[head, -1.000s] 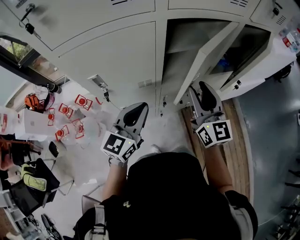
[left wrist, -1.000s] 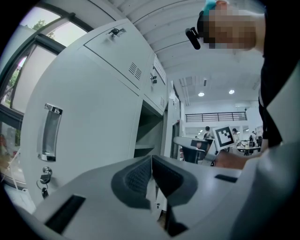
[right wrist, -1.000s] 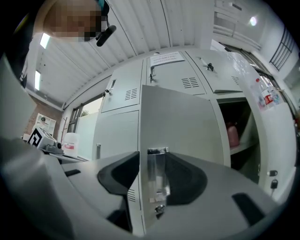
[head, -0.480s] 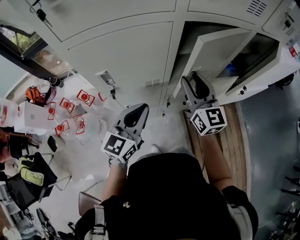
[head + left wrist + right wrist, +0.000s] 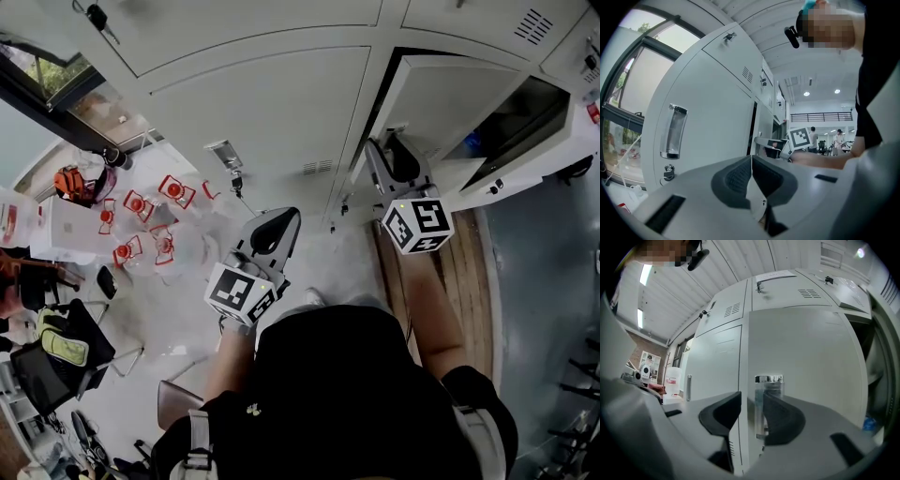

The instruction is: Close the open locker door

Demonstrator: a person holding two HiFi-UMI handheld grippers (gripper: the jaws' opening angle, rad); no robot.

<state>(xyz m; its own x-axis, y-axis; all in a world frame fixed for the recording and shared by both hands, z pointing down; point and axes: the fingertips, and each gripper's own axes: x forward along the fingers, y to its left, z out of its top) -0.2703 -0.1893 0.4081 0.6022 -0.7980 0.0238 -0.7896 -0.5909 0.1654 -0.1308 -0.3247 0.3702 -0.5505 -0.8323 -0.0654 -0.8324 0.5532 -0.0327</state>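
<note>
We hold the right gripper (image 5: 387, 152) level against the open locker door (image 5: 459, 94), which hangs in the right part of the locker bank. It is swung out at a shallow angle, with a dark slit showing along its left edge. In the right gripper view the pale door panel fills the frame. Its chrome handle (image 5: 768, 383) stands upright in the gap between our jaws, close to the door's left edge. The jaws have just been closing but are released and apart, and neither pad presses on the handle. We cannot tell whether the tips touch the panel.

Just right of this door, a neighbouring locker (image 5: 525, 108) stands open with a dark inside.

Our left gripper (image 5: 281, 217) hangs apart from the lockers, lower and further left. It points level toward a closed locker door (image 5: 262, 112) that carries its own handle (image 5: 675, 131) and a key below it. Its jaws are clenched together, pad against pad, with nothing between them.
</note>
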